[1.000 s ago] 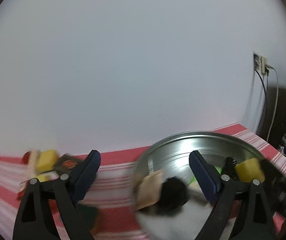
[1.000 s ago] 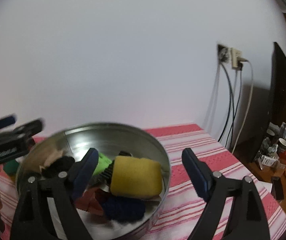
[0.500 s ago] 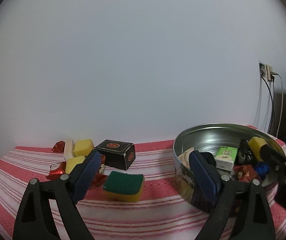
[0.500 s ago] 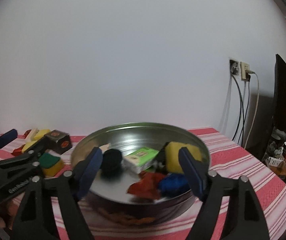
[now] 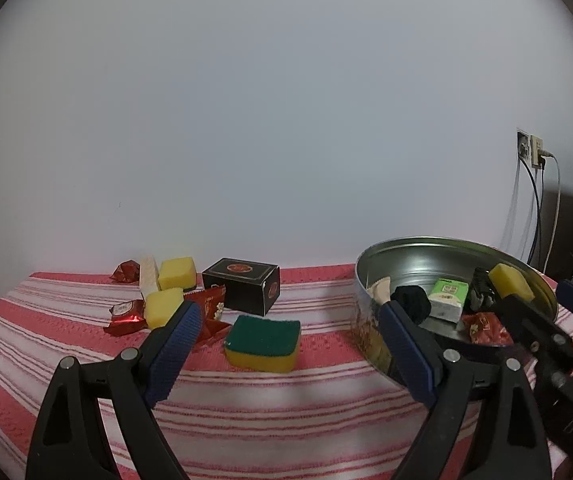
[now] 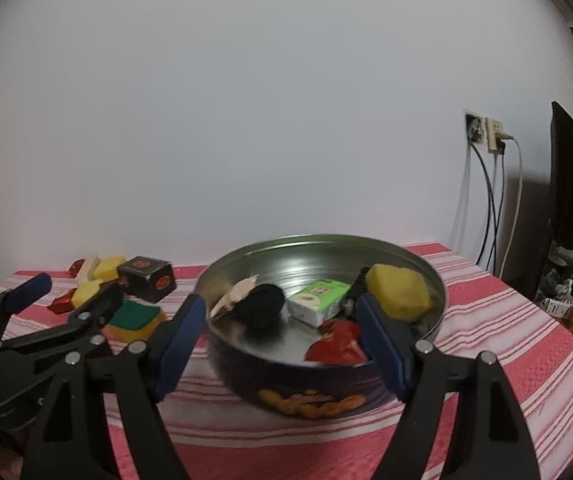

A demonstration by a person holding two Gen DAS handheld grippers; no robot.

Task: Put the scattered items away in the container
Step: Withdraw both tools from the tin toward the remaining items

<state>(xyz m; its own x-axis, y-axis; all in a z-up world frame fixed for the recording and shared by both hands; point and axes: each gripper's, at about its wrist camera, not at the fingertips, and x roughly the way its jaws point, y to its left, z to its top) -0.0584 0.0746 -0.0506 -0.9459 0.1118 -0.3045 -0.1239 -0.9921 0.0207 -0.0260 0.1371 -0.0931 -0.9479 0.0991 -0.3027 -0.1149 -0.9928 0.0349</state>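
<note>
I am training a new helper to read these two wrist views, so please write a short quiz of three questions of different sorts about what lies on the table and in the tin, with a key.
1. True or false: the green-topped yellow sponge lies inside the round metal tin.
2. Multiple choice: which item is in the tin? A) the black rectangular box with a red emblem B) the green and white small carton C) the cream wafer bar
3. Fill in: the striped tablecloth is white and ____.

Key: 1 false, it lies on the cloth left of the tin; 2 B; 3 red.
</note>
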